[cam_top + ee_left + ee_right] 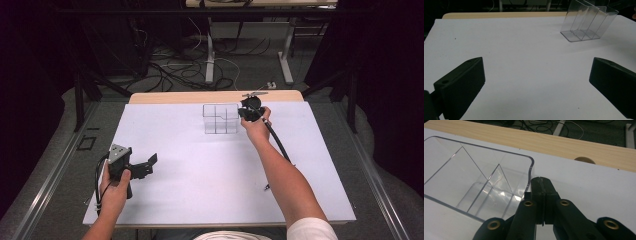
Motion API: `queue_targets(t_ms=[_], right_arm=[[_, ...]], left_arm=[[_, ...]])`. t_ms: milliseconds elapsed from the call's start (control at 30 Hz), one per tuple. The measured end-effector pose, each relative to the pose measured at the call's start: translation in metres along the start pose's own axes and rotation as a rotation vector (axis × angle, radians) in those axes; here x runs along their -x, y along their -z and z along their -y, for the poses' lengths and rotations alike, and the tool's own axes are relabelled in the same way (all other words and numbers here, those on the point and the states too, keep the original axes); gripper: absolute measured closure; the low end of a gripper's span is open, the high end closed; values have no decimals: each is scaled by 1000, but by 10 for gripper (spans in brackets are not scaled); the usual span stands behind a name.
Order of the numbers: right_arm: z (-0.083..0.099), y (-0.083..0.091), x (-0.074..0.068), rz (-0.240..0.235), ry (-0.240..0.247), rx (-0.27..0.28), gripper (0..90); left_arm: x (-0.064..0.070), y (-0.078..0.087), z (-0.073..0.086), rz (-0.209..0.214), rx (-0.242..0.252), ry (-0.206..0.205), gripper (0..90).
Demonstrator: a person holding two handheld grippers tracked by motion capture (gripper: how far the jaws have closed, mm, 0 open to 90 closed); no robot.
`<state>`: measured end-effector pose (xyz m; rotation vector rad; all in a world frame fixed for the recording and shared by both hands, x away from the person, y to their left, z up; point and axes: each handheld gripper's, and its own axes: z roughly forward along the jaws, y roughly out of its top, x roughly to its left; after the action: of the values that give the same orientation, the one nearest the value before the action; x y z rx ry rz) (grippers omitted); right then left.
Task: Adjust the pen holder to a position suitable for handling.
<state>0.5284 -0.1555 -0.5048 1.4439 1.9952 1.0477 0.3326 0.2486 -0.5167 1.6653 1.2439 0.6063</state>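
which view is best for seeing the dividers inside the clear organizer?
Right gripper view: the clear organizer sits close, seen from above, its inner dividers and rounded rim sharp, beside the shut right tongs. The left gripper view shows it whole but farther off, between the open left tongs. In the high view it is small and faint.

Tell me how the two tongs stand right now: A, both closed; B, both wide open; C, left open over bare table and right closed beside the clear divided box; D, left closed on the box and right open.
C: the left tongs are spread wide over the bare white table, while the right tongs are pressed together at the rim of the clear divided box; whether they pinch its wall cannot be told.
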Motion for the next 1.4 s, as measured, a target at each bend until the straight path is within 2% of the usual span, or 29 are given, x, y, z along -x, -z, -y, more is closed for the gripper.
queue_targets(t_ms=[367, 567, 667, 733, 800, 1000, 1133, 1233, 1267, 1333, 1400], right_arm=[[0, -4, -12, -12, 16, -1, 900], [0, -2, -11, -14, 17, -2, 895], [-1, -1, -10, -10, 23, 2, 853], [-2, 5, -7, -5, 4, -1, 825], [-2, 6, -5, -4, 5, 2, 812], [-2, 17, 1, -4, -14, 16, 734], [-1, 25, 5, 7, 15, 33, 657], [0, 31, 8, -8, 5, 32, 580], [0, 31, 8, -8, 5, 32, 580], [2, 38, 8, -18, 24, 46, 535], [2, 40, 8, -19, 21, 52, 511]], left_arm=[[0, 0, 0, 3, -3, -2, 2], [0, 0, 0, 3, 1, 3, 2], [0, 0, 0, 3, -2, -3, 2], [0, -1, 0, 4, -3, -5, 2], [0, -1, 0, 4, -2, -8, 2], [0, -1, 0, -11, -18, -40, 2], [-1, -2, 1, -11, -26, -46, 2], [-2, -2, 2, -11, -33, -45, 2], [-2, -2, 2, -10, -32, -44, 2], [-1, -2, 1, -7, -31, -42, 2], [-1, -3, 1, -5, -30, -43, 2]])
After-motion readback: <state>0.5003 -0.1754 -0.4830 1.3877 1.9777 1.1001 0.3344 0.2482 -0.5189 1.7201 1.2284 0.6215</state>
